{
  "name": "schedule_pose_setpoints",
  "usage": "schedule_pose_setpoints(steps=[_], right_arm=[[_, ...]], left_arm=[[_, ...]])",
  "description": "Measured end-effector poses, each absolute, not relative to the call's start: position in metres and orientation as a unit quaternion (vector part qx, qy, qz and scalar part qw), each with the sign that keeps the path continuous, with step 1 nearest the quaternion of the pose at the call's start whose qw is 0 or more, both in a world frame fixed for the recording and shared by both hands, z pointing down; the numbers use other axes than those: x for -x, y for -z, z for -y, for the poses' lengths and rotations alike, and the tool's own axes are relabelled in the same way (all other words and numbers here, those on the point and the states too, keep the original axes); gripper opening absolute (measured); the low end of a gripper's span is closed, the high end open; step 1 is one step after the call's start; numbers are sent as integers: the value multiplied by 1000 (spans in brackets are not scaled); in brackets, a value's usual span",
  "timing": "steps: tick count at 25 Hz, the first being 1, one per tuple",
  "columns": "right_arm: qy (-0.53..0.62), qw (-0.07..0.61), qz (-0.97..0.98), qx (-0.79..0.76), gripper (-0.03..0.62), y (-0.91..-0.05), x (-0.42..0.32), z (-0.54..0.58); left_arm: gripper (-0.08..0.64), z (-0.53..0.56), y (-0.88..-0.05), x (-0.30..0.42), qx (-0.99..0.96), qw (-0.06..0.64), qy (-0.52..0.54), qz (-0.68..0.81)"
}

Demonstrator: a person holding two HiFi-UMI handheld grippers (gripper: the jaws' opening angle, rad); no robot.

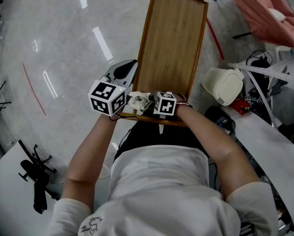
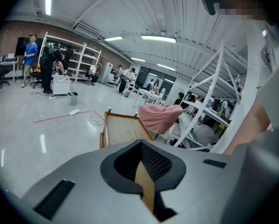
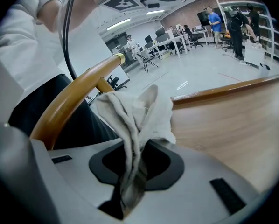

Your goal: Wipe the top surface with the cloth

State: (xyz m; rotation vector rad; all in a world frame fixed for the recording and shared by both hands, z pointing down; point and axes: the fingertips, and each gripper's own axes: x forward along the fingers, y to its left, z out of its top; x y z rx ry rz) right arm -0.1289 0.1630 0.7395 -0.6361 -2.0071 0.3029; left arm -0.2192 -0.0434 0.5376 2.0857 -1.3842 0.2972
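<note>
My right claw [image 3: 130, 181] is clamped on the white cloth [image 3: 136, 118], which bunches up at the wooden surface's [image 1: 172, 43] near rim, by its left corner. My left claw [image 1: 121, 73] hangs just off that surface's left edge, jaws drawn together with nothing between them.

The cloth [image 1: 137, 102] sits on the table's [image 1: 171, 43] 6 o'clock edge, between the left gripper [image 1: 125, 72] at 7 o'clock and the right gripper [image 1: 149, 99], a bin [image 1: 223, 85] at 4 o'clock.
</note>
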Motion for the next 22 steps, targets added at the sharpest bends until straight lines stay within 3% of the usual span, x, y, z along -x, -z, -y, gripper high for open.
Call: schedule_pose_setpoints(steps=[22], right_arm=[[-142, 487, 836, 211, 83, -744, 156, -57]], left_arm=[[8, 74, -560, 228, -783, 321, -110, 522]])
